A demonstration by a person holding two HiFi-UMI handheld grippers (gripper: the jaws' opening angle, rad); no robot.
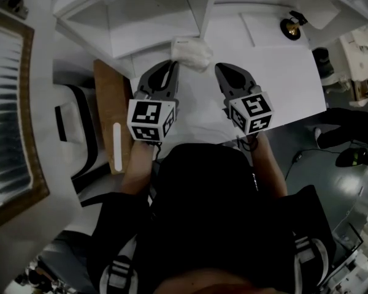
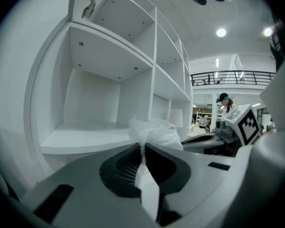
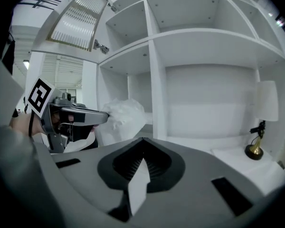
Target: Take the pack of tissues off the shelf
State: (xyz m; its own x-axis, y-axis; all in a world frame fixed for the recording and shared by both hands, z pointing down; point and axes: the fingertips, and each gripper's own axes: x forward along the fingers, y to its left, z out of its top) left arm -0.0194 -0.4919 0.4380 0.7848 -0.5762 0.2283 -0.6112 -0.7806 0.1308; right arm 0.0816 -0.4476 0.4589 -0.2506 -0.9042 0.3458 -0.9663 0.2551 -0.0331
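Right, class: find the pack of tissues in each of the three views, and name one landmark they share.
Head view: pack of tissues top centre, at the tip of the left claw.
Left gripper view: pack of tissues at centre, wrapper pinched in that claw.
Right gripper view: pack of tissues left of centre, at the left claw's tip.
Shared landmark: the white shelf unit.

You're in a big open hall, seemingly a lab dressed up as a home. Close by stand a white shelf [image 2: 154, 80], a brass lamp [image 3: 254, 147] and a framed blind [image 3: 78, 25]. Beyond run a mezzanine railing [image 2: 237, 75] and ceiling lights [image 2: 221, 32], with cables [image 1: 292, 161] across the grey floor [image 1: 331, 188].
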